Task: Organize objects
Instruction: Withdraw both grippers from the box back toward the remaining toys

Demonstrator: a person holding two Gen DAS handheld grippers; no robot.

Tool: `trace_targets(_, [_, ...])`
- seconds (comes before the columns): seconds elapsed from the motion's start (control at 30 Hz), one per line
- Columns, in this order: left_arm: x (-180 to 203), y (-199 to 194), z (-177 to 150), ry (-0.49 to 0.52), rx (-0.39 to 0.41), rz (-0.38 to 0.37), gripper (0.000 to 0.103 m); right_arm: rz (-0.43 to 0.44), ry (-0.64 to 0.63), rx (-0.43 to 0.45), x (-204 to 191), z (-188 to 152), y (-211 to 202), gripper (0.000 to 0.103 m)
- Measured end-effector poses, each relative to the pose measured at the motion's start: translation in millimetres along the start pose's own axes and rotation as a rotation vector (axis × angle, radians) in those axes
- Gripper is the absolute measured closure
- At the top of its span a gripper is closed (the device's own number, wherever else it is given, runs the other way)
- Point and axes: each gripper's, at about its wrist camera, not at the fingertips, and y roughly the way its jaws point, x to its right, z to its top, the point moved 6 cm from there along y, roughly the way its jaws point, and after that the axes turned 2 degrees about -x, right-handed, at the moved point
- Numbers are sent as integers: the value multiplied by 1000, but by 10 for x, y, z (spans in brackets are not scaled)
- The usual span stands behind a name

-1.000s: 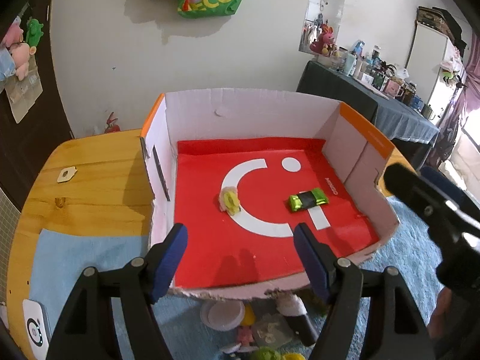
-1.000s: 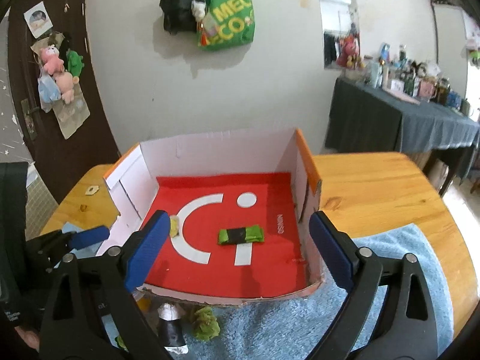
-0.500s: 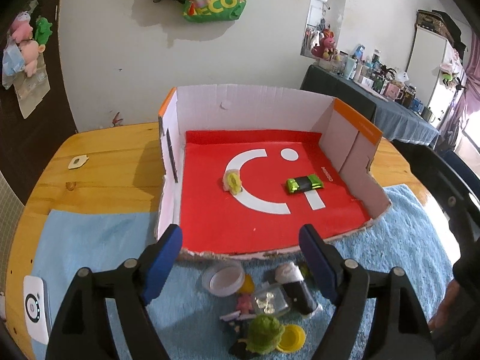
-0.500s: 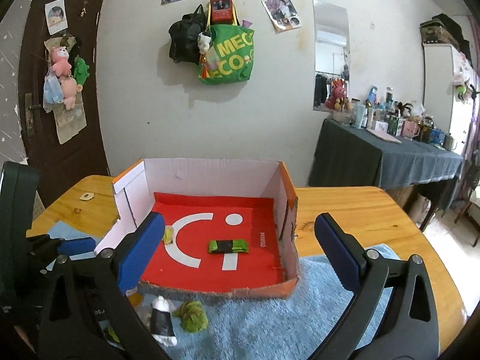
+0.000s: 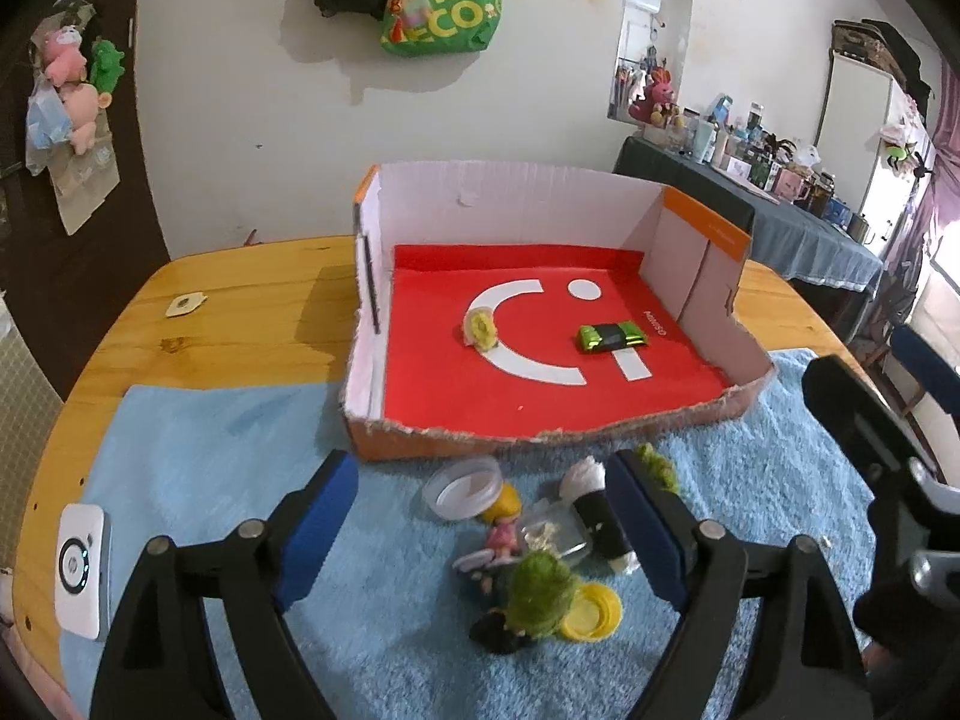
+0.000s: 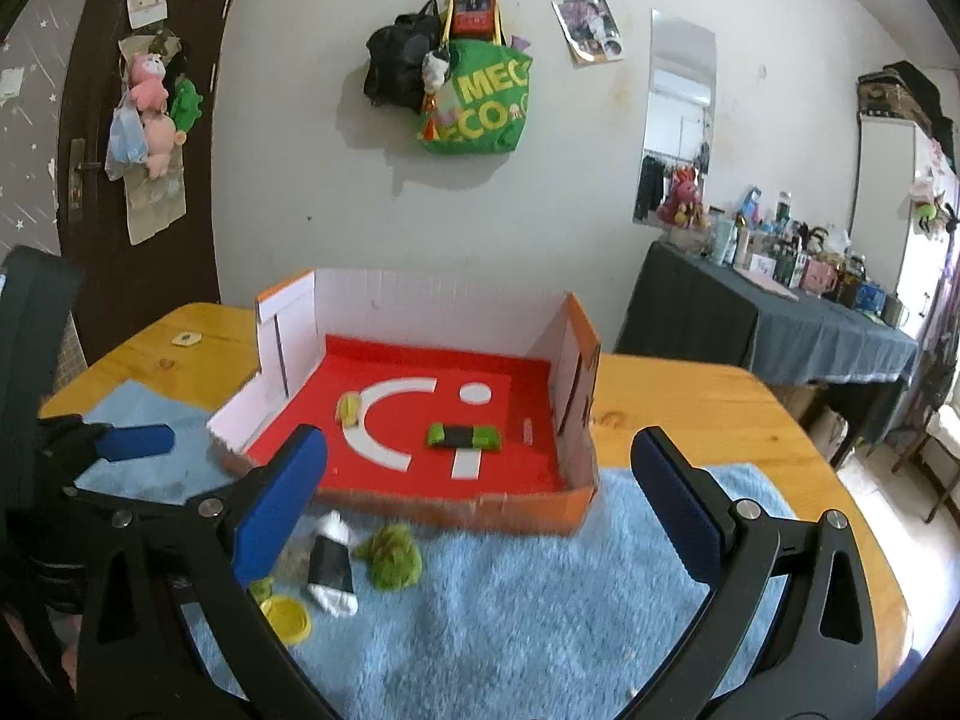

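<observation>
Hovering above the blue towel [image 5: 198,468], the left gripper [image 5: 480,516] has its jaws spread wide and holds nothing; the loose pile of small items lies between and just beyond its fingers. The right gripper [image 6: 474,504] is likewise spread and empty, held higher and to the right of the pile.

The cardboard box [image 5: 540,192] sits on the wooden table [image 5: 240,300], its near edge overlapping the towel. Its front wall is cut low, which appears intended to give the grippers easy entry. Two items already rest on the red floor, apart from each other: a green toy car [image 5: 612,337] and a small yellow toy [image 5: 480,329].

Remaining items are clustered on the towel just in front of the box:
- a clear round lid [image 5: 461,487]
- a small doll [image 5: 503,525]
- a black-and-white roll [image 5: 597,516]
- a fuzzy green ball [image 5: 540,594]
- a yellow cap [image 5: 591,611]

The task appears partly complete. The left gripper is judged better placed for the next pickup. Items touch or overlap, so closing on one may disturb its neighbours.
</observation>
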Motion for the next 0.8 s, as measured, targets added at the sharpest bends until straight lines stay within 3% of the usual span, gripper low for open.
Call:
trace_targets(0.13, [-81,-40,-87,-17,-3,16,17,-22,23,1,50,-76,-31,0])
trace_targets(0.4, [-180,-55,-212,-49,-15,30,17,-153,-25,249,94,177,-356,0])
trace_targets(0.57, [-196,-112,-198,-56,3,29,17,-335,-164,477,104,642,-674,0])
trace_targets(0.67, [-210,-122,-192,-61,6,29,17,-552,-347,567,108,915,-758,0])
trace_targets(0.73, [-212,-115,-199,-64,3,24,17,-643,-500,495,95,962,-607,0])
trace_targets(0.77, [-215,-113,-204,-65,3,21,17,-638,-537,407,124,947,-488,0])
trace_targets(0.8, [-217,-108,-205,-67,3,16,17,-567,-542,271,172,890,-328,0])
